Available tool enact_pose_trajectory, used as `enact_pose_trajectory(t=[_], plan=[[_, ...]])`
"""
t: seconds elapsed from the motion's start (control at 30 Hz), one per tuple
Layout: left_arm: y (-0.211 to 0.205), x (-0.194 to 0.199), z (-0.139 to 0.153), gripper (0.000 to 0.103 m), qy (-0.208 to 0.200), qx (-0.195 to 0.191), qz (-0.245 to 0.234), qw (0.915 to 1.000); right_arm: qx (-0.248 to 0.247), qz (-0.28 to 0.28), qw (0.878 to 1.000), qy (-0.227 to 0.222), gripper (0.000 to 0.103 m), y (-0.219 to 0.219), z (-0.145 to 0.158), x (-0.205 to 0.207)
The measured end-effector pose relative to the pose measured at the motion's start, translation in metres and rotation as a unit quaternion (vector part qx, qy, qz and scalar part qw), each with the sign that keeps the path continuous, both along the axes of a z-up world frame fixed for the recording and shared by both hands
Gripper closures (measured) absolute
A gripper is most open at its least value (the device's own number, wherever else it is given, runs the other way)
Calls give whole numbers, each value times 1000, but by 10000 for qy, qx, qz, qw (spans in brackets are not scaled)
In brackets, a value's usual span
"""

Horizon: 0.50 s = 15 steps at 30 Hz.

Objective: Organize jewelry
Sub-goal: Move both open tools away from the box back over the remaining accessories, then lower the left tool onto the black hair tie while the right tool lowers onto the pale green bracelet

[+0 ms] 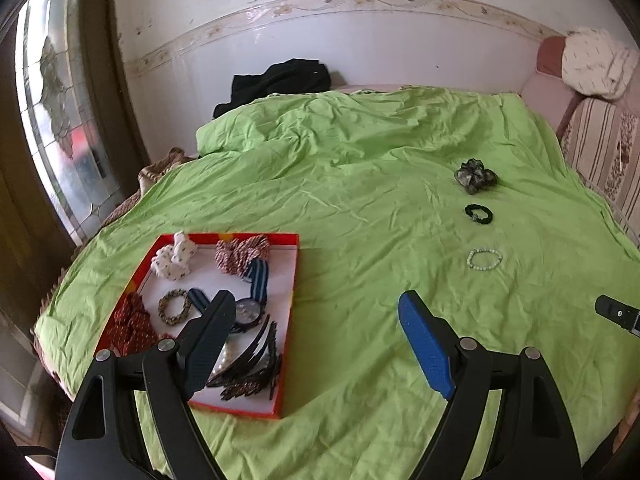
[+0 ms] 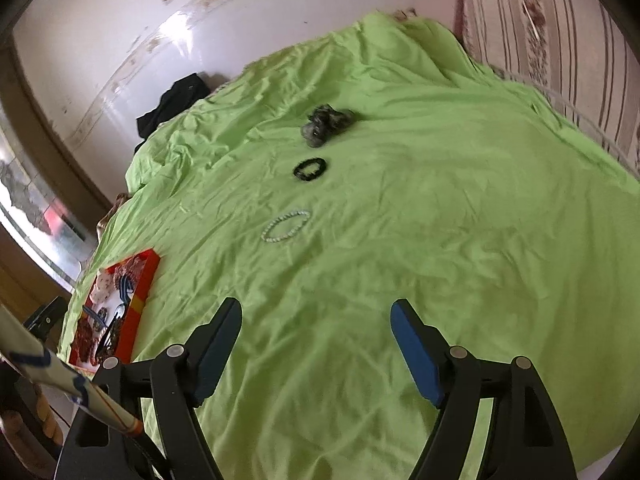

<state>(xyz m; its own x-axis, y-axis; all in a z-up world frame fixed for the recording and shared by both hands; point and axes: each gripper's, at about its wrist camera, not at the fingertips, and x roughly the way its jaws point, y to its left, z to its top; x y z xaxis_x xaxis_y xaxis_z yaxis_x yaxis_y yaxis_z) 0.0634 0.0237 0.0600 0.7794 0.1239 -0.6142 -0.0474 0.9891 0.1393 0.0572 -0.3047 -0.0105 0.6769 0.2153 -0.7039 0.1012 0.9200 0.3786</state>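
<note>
Left gripper [image 1: 316, 344] nearest in its own view, jaws wide apart, nothing between the pads, hung over the green sheet [image 1: 360, 184] beside the tray's right edge. Right gripper [image 2: 316, 348] likewise spread wide and empty, above bare sheet, well short of the loose pieces; its tip [image 1: 616, 314] just visible at the right edge of the left view. Red-rimmed tray [image 1: 287, 320] lay on the sheet at near left, partly behind the left finger [image 1: 208, 344]. Inside, from front to back: dark hair claws [image 1: 248, 376] at the near end, pale beads partly hidden behind the finger, a watch [image 1: 246, 312] with blue striped strap, a brown beaded bracelet [image 1: 174, 306], a red dotted scrunchie [image 1: 134, 328] at the left side, then a white scrunchie [image 1: 174, 258] and a red-and-white scrunchie [image 1: 240, 254] at the far end. Out on the sheet, well apart from the tray, three pieces sat in a line running away: a pale bead bracelet [image 1: 484, 259] closest, a black hair tie [image 1: 478, 213] next, a grey-green scrunchie [image 1: 475, 176] farthest. Same line seen from the right wrist, somewhat blurred. Beyond, black clothing [image 1: 276, 82] heaped at the far bed edge against the wall [image 1: 360, 44], a striped headboard [image 1: 604, 148] to the right, a glazed door [image 1: 60, 120] to the left.
</note>
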Motion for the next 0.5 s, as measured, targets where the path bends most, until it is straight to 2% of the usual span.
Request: enact_pose_trajectory(t=[0.23,0.5], plan=[[-16,28,-5,20,126,180,-181,9996,-110,6,9999,89,22,-4,-4,22],[-31,81,4,20,328,14,-665,9972,-376,67,9991,204,22,-8,0,70]])
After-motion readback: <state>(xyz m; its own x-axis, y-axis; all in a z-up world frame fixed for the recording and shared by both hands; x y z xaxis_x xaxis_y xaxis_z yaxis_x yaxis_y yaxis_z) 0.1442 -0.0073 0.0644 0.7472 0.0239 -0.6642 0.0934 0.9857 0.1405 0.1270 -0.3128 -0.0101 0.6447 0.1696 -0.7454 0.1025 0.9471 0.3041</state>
